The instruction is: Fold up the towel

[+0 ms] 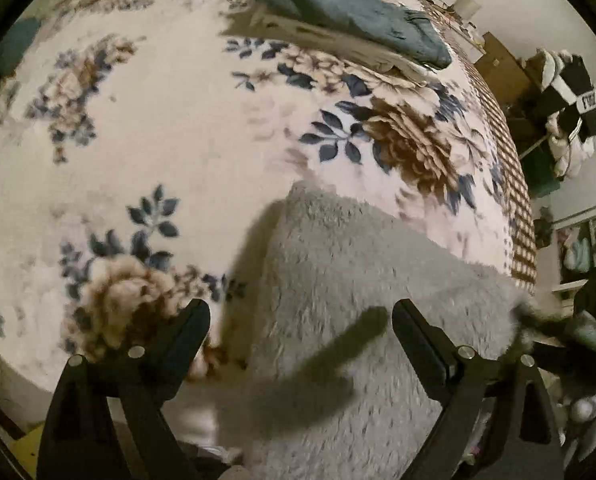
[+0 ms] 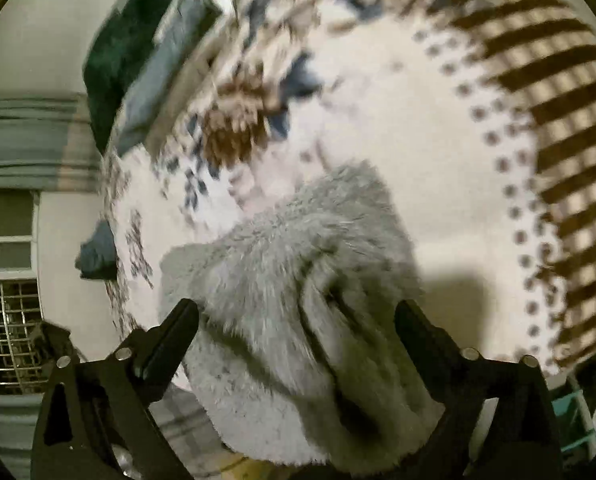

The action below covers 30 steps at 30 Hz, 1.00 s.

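Grey and fluffy, the towel (image 1: 349, 292) lies on the flowered blanket (image 1: 170, 128) of the bed, near the edge where the blanket's brown checked border (image 1: 513, 184) runs. Your left gripper (image 1: 301, 320) has its jaws spread wide over the towel, one finger above the blanket's flower print, the other above the grey pile; nothing sits between them that they press on. Your right gripper (image 2: 296, 317) is likewise spread apart, with the towel (image 2: 298, 280) bunched and creased between its two fingers, part of it drooping over the bed's near edge; whether the fingers touch the cloth you cannot tell. Toward the far side of the bed, a folded blue-grey cloth (image 1: 349, 12) rests on a pale folded layer. The right view is blurred.
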Available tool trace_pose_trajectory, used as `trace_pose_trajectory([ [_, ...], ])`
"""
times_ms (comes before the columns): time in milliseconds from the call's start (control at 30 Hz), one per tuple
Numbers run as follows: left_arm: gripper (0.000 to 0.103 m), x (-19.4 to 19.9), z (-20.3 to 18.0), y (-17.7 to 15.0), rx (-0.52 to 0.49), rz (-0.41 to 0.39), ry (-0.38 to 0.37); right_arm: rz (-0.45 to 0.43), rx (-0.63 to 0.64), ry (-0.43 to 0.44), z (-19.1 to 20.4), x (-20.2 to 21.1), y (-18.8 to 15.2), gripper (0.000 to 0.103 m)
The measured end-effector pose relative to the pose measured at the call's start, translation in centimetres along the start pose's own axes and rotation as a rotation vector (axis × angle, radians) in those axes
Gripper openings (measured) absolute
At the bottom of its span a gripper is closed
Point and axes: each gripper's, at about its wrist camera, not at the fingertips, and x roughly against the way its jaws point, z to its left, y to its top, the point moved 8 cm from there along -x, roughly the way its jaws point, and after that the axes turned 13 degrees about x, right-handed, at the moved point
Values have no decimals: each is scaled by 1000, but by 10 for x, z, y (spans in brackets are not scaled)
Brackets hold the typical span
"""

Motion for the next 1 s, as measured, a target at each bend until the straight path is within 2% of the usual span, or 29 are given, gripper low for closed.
trace_pose_trajectory([
  [33,93,-3,-2,2,0,2,-7,11,10,-12,1,-5,2,42],
  [67,93,-4,-7,3,-7,2,-20,16,28,-71,-1,-5,3,23],
  [167,93,-15,-22,7,-30,16,-43,-73,24,-104,-7,21,7,19],
  [267,93,-39,-36,9,-48,63,-59,-139,-38,-205,-42,49,6,19],
  [333,93,-50,-42,9,-66,77,-40,-71,-98,-215,-67,40,0,23],
  [367,93,-53,-45,10,-75,79,-35,-15,-136,-187,-76,33,-7,34],
  [400,93,-54,-46,9,-80,81,-37,2,-162,-162,-79,32,-11,52],
  [467,93,-54,-46,9,-76,83,-38,-55,-165,-78,-73,45,-18,70],
  [533,93,-55,-45,9,-65,90,-46,-87,-173,-39,-73,57,-31,76],
  [600,93,-56,-44,9,-55,91,-48,-83,-230,27,-79,56,-51,80],
  [700,93,-58,-44,10,-48,92,-46,6,-303,95,-92,22,-82,80],
  [733,93,-58,-45,10,-53,91,-44,13,-312,110,-93,16,-86,75],
  [767,93,-58,-45,11,-59,88,-42,-3,-334,139,-93,13,-90,48],
  [800,93,-58,-45,11,-63,88,-41,-24,-341,148,-92,15,-92,32],
  [867,93,-59,-45,12,-63,97,-50,-73,-317,133,-88,31,-96,19],
  [933,93,-61,-45,13,-55,108,-57,-85,-307,89,-92,42,-102,19],
  [1000,93,-61,-48,13,-56,116,-67,-47,-331,20,-108,41,-112,18],
])
